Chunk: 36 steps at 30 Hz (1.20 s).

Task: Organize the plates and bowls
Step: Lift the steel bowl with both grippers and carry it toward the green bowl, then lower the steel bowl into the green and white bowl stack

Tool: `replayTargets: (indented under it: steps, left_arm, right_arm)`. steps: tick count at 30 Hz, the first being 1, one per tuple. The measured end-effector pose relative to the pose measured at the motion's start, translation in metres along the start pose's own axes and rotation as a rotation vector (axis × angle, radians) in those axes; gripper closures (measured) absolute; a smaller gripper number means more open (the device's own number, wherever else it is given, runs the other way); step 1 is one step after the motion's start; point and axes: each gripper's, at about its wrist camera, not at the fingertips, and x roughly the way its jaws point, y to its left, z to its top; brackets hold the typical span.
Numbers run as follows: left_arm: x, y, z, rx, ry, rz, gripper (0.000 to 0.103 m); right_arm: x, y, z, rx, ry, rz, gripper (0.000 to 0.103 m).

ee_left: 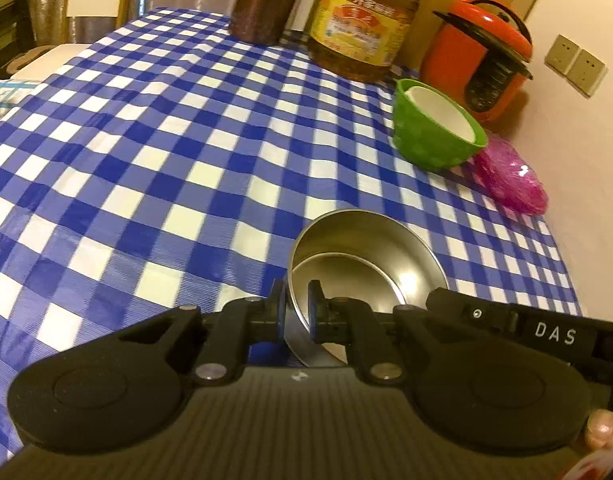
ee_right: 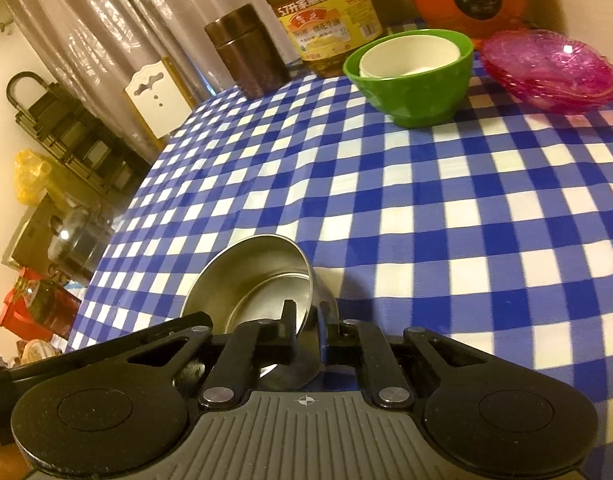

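Both tools are locked onto the same piece here. The left hand-held gripper point(ee_left: 298, 300) is clamped on the near left wall of the steel bowl point(ee_left: 366, 256), one pad outside the rim, the other inside. Over on the other side, the right hand-held gripper point(ee_right: 306, 320) is pinched on the right-hand wall of that steel bowl point(ee_right: 250, 280) in just the same fashion, rim caught between its pads. The bowl sits right at the fingertips of both tools, over the blue-and-white checked counter point(ee_left: 146, 160); whether its base touches the cloth I cannot tell. A second, shallower steel rim shows inside it.

Well beyond the right gripper, up and to its right, stands the green bowl point(ee_right: 414, 76) with a white bowl point(ee_right: 410, 56) nested inside. Just right of that lies a stack of pink translucent plates point(ee_right: 554, 68). Behind the green bowl is the oil bottle point(ee_right: 326, 20) with its yellow label, a brown canister point(ee_right: 246, 52) to its left, and an orange rice cooker point(ee_left: 478, 52) at the far right by the wall. At the lower right edge of the left view, a fingertip point(ee_left: 604, 428) shows.
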Motion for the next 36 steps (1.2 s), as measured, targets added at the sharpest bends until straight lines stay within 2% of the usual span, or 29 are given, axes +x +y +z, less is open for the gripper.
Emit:
replayTargets:
  steps: [9,20,36]
  left_arm:
    - [-0.009,-0.032,0.006,0.043,-0.011,-0.058,0.094]
    - [-0.01,-0.078,0.032,0.089,-0.044,-0.131,0.094]
    - [0.01,-0.111,0.08,0.122,-0.093,-0.179,0.094]
  right_arm:
    - [-0.036,-0.017,0.003,0.025,-0.045,-0.022,0.093]
    - [-0.073,-0.036,0.028,0.018,-0.133,-0.058,0.093]
    - [-0.08,-0.056,0.073,0.039,-0.205,-0.071,0.093]
